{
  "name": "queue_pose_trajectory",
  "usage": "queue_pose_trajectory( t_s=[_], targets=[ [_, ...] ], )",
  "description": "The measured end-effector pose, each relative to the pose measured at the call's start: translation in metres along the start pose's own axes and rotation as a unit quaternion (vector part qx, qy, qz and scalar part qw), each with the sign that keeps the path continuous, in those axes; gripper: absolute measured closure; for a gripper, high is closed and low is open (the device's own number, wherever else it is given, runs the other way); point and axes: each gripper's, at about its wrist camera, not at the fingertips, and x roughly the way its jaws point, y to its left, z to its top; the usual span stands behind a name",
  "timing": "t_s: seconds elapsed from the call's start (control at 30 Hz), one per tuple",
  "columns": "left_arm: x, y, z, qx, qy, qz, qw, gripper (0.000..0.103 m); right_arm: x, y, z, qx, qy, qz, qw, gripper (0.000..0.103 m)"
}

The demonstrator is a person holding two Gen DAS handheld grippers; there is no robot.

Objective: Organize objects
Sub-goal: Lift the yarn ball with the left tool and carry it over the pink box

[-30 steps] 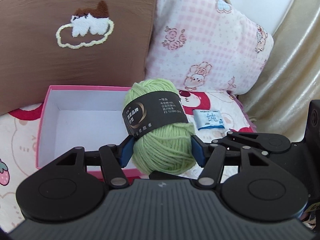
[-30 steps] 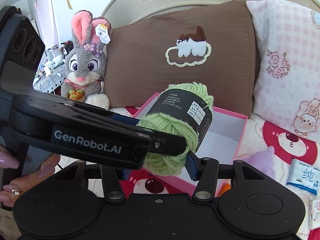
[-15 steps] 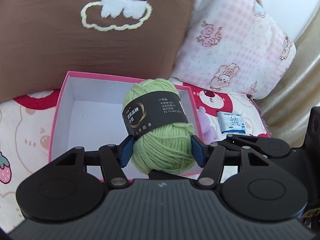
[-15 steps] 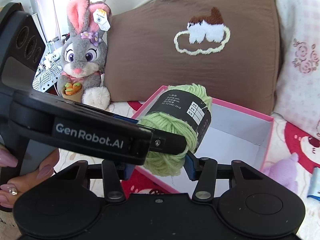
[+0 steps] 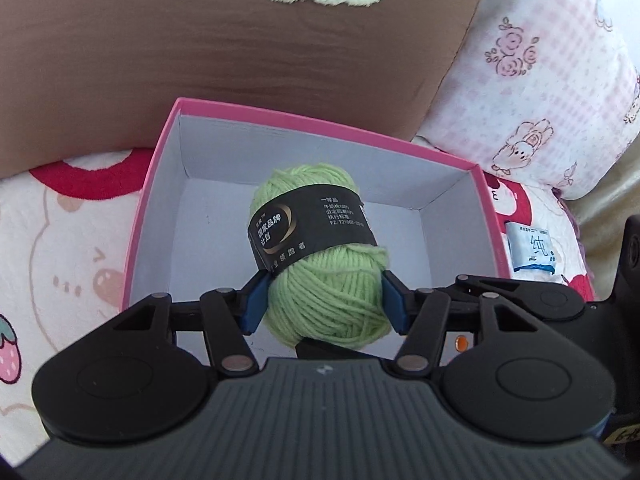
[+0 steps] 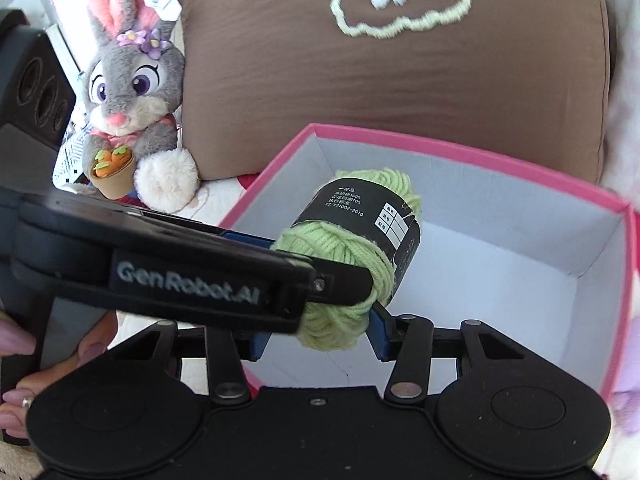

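You have the green yarn ball (image 5: 326, 256) pinched between the blue pads of your left gripper (image 5: 325, 303), hanging over the open pink box (image 5: 160, 168), whose white inside shows beneath it. Your right gripper (image 6: 316, 338) has just been narrowing on the same ball from the other side, its pads at the yarn's lower end; whether they press it you cannot tell from here. The box sits on a cream bedspread (image 5: 68, 232) printed with red and pink cartoon figures. Behind the box leans a brown pillow (image 5: 240, 64) with an embroidered cloud, and to the right of the box a pink checked pillow (image 5: 532, 80). Just right of the box lies a small blue-and-white packet (image 5: 532, 254). Left of the box, against the brown pillow, sits a grey plush rabbit (image 6: 132, 92).
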Motion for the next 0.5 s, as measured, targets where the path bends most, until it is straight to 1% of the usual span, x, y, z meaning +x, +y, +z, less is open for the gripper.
queue_pose_trajectory(
  t_s=[0.1, 0.2, 0.3, 0.43, 0.5],
  targets=[
    [0.007, 0.005, 0.000, 0.015, -0.007, -0.004, 0.9999, 0.046, 0.008, 0.000, 0.000, -0.010, 0.005, -0.004, 1.000, 0.052],
    [0.012, 0.010, 0.002, 0.009, -0.005, -0.004, 0.9999, 0.046, 0.017, 0.001, 0.005, -0.020, 0.016, -0.010, 1.000, 0.053],
    [0.016, 0.010, 0.004, 0.013, -0.008, 0.008, 0.9998, 0.047, 0.025, 0.002, 0.010, -0.032, 0.027, -0.015, 0.999, 0.055],
    [0.025, 0.009, 0.007, 0.018, -0.013, 0.031, 0.9993, 0.048, 0.040, 0.005, 0.022, -0.061, 0.054, -0.028, 0.996, 0.057],
    [0.027, 0.006, 0.007, 0.034, -0.030, 0.039, 0.9982, 0.048, 0.044, 0.006, 0.024, -0.081, 0.065, -0.033, 0.994, 0.060]
  ],
)
